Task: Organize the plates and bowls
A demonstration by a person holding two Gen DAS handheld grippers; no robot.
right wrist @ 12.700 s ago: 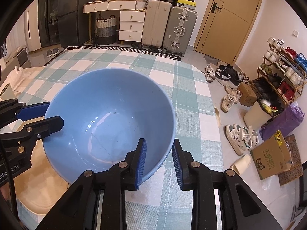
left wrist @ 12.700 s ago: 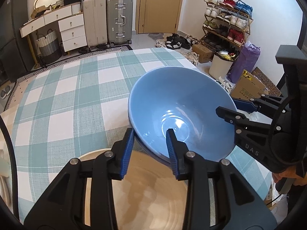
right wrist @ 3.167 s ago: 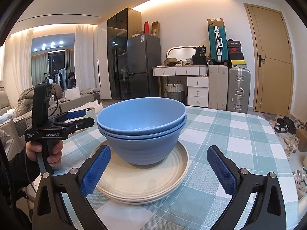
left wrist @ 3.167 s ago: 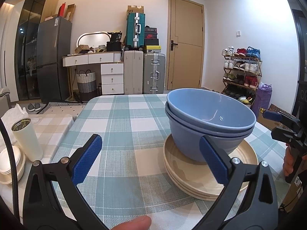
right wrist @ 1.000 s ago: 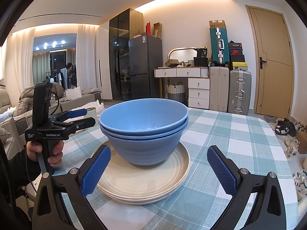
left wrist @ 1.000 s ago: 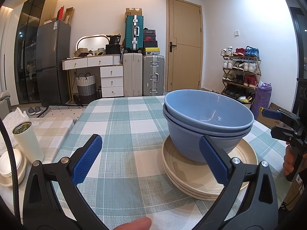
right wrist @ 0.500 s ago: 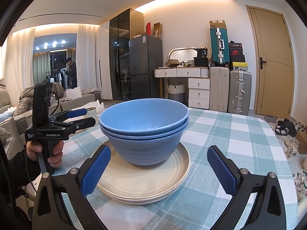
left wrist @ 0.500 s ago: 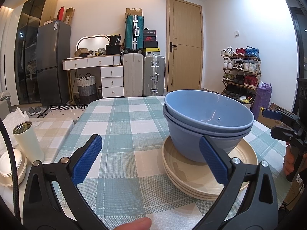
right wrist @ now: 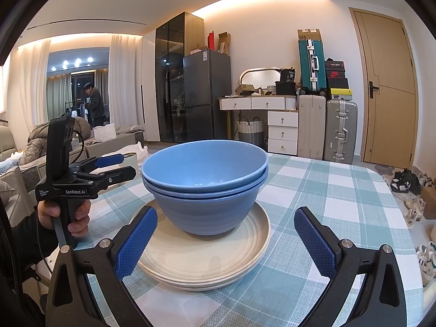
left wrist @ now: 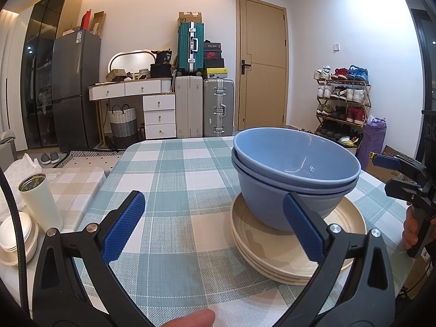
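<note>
checked teal-and-white cloth covers the table (left wrist: 174, 190), and everything below is placed against the stack of cream plates (right wrist: 207, 259) on it. two blue bowls (right wrist: 204, 179) sit nested, one inside the other, on the top plate. the plates number at least three by their stacked rims, though the exact count is hard to read at the edges.

two grippers are in view. the left gripper (left wrist: 209, 226) has its fingers spread wide and holds nothing; in the left wrist view the bowls and plates lie beyond its right finger (left wrist: 299, 229), which covers part of the lower bowl's wall and the plates' near rim. the right gripper (right wrist: 224, 242) is also spread wide and empty, with the plates between and beyond its two blue pads, not touching them.

left of the plates, off the table's edge, stand one white cup (left wrist: 41, 201) and a white lidded dish (left wrist: 16, 237), the dish cut off by the frame. a fingertip (left wrist: 190, 320) shows at the bottom edge.
</note>
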